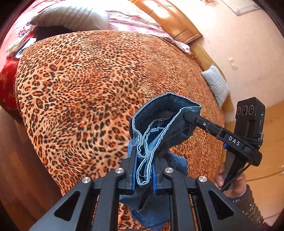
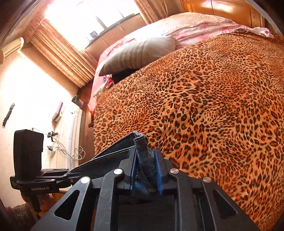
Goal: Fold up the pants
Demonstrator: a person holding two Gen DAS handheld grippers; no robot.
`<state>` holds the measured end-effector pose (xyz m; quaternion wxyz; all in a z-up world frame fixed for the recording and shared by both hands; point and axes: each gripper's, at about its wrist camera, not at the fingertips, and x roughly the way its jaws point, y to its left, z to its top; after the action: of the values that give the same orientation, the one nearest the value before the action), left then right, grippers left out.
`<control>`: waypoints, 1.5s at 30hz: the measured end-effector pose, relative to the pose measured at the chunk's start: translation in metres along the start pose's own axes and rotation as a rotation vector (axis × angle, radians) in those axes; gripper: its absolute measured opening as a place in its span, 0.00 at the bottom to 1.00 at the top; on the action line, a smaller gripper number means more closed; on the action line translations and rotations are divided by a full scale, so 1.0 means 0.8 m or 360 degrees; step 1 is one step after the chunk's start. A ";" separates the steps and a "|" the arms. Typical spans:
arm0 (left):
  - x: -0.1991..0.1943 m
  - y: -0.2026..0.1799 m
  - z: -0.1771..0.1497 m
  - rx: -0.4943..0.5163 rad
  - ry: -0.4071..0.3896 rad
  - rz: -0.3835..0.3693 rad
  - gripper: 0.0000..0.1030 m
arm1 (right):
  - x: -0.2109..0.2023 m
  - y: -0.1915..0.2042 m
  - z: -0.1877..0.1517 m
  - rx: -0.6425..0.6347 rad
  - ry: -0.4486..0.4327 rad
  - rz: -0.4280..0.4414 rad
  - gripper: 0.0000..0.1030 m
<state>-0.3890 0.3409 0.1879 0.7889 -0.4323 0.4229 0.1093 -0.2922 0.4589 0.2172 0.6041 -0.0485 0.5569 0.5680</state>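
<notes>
**Ana:** Left wrist view, nearest first: the left tool [image 1: 144, 170] is clenched on a bunch of the jeans [image 1: 159, 124], its blue pads pressing a fold of seam edges between them.

**Ben:** And the rest of the denim?

**Ana:** Some hangs below the jaws toward six o'clock, lifted off the leopard-print bedspread [image 1: 88, 85]. A loop of it rises toward one o'clock, where the right tool [image 1: 188, 115] bites its far edge. A hand [image 1: 230, 179] at four o'clock grips that tool's handle, with a patterned sleeve behind it.

**Ben:** What does the right wrist view give?

**Ana:** The right tool [image 2: 144, 160] is clamped on a narrow twisted strip of jeans [image 2: 145, 156], standing upright between the pads. A taut band of denim runs from there toward nine o'clock, to the left tool [image 2: 71, 173], whose fingers hold its end.

**Ben:** Farther back?

**Ana:** The bedspread [image 2: 204, 106] covers most of the bed. At eleven o'clock a grey pillow [image 2: 138, 53] lies at its far edge, pink bedding [image 2: 195, 28] beyond it, then the wooden headboard [image 2: 221, 8] at one o'clock. Curtains [image 2: 62, 53] and a bright window [image 2: 79, 16] sit at ten to eleven o'clock.
</notes>
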 end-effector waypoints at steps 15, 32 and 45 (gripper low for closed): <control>0.068 0.007 -0.196 -0.0093 0.0584 -0.0004 0.23 | -0.092 -0.163 -0.302 0.0524 0.0305 -0.0526 0.24; 0.087 0.102 -0.180 -0.0888 0.0510 -0.0218 0.33 | -0.025 -0.154 -0.266 0.0863 0.0098 0.0086 0.64; 0.140 0.006 -0.226 -0.0547 0.0799 -0.0149 0.23 | -0.056 -0.208 -0.299 0.0599 0.0449 -0.0292 0.20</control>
<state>-0.4264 0.1820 0.0512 0.5791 -0.5920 0.5596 0.0326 -0.3049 0.2068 0.0642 0.5678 -0.0643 0.7249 0.3847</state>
